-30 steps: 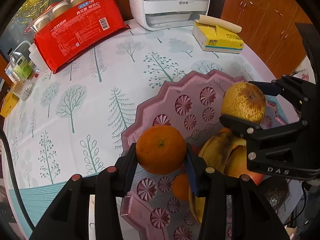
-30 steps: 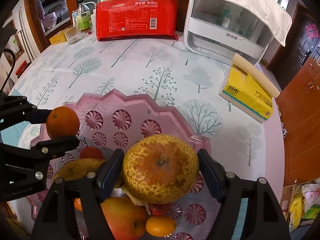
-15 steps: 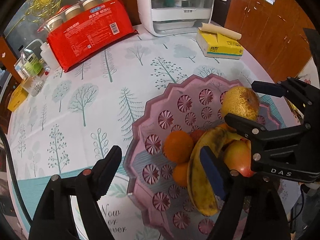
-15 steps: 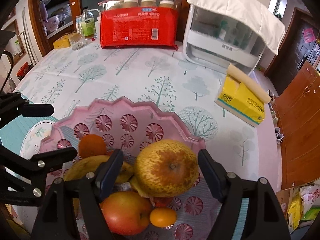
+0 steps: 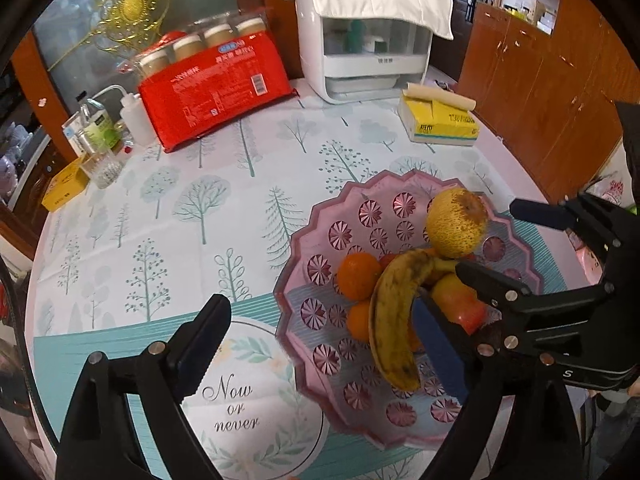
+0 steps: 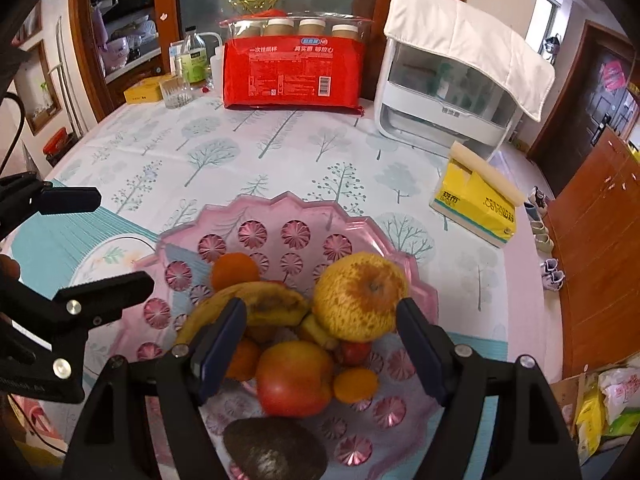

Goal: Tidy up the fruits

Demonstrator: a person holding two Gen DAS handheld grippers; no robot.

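Note:
A pink scalloped fruit tray (image 5: 360, 204) (image 6: 280, 208) holds a speckled yellow pear (image 5: 456, 222) (image 6: 358, 296), a banana (image 5: 392, 320) (image 6: 256, 306), an orange (image 5: 358, 276) (image 6: 234, 270), a red apple (image 6: 294, 378), a small tangerine (image 6: 355, 385) and a dark avocado (image 6: 274, 450). My left gripper (image 5: 320, 344) is open and empty, raised over the tray's near left edge. My right gripper (image 6: 320, 334) is open and empty, its jaws wide around the fruit pile with the pear lying free by the right finger.
On the tree-print tablecloth (image 5: 200, 200) stand a red pack of paper cups (image 5: 212, 88) (image 6: 294, 72), a white appliance with a cloth cover (image 5: 368, 40) (image 6: 452, 80), a yellow tissue pack (image 5: 440, 124) (image 6: 476, 204), and bottles and a glass (image 5: 100, 140) at the far left.
My left gripper opened and dropped the orange into the tray, then pulled back and up. My right gripper opened, released the pear onto the pile and rose.

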